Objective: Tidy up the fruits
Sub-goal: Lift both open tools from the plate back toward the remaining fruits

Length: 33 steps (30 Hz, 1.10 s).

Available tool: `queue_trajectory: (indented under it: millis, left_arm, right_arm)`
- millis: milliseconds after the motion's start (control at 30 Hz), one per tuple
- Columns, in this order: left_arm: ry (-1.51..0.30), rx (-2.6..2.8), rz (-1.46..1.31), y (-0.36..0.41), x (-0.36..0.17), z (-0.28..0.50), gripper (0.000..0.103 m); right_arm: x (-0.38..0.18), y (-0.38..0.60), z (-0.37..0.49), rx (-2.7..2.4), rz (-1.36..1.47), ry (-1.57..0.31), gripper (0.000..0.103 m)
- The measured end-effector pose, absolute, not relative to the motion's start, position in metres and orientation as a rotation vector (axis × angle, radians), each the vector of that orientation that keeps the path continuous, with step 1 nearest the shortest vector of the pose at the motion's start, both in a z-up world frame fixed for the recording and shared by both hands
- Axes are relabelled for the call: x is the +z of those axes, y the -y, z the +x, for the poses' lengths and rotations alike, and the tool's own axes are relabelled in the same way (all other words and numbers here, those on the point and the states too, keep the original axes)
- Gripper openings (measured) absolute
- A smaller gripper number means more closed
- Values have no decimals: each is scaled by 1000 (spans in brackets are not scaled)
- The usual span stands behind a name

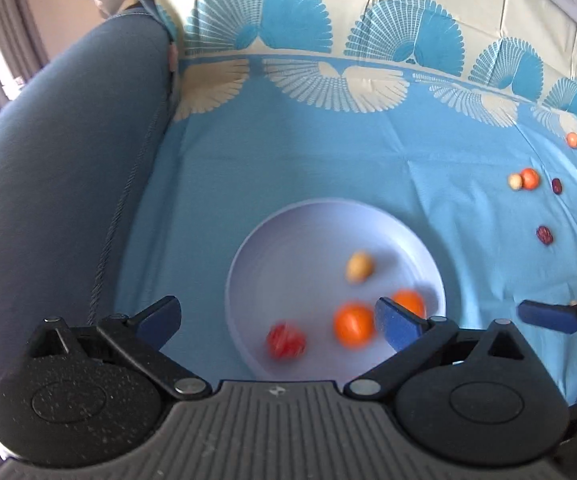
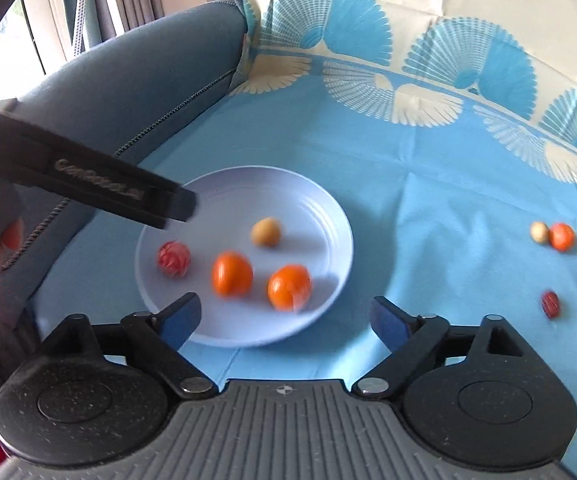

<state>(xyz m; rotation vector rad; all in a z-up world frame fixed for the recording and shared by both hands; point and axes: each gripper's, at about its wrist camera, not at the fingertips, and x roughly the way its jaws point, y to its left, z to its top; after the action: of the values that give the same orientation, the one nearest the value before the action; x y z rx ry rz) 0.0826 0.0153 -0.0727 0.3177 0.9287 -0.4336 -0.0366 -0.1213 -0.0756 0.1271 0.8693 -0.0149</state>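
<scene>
Both claws gaping empty, L gripper (image 1: 278, 314) & R gripper (image 2: 286, 316) over plate (image 2: 320, 204) w/ four fruits, I reckon blurred orange (image 2: 289, 287) near rim could roll off.

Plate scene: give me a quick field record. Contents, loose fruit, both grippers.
surface: blue patterned cloth
plate: pale, round, on the cloth
on plate: two orange fruits, one red fruit, one tan fruit
off plate: small fruits loose on the cloth to the right, including an orange one touching a pale one, and dark red ones
left gripper: open, nothing between the fingers, over the plate
right gripper: open, empty, at the plate's near edge
</scene>
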Motion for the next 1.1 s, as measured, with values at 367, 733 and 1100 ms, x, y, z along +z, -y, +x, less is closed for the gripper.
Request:
queue_trajectory:
  millis: [367, 733, 1100]
  left_arm:
    - [-1020, -364, 293, -69, -42, -18, 103]
    - [-912, -355, 262, -86, -6, -75, 103]
    - [-863, -380, 274, -84, 9, -102, 103]
  right_arm:
    - [-14, 90, -134, -1, 127, -815, 102]
    - [26, 68, -194, -20, 23, -660, 102]
    - [39, 65, -220, -50, 19, -596, 102]
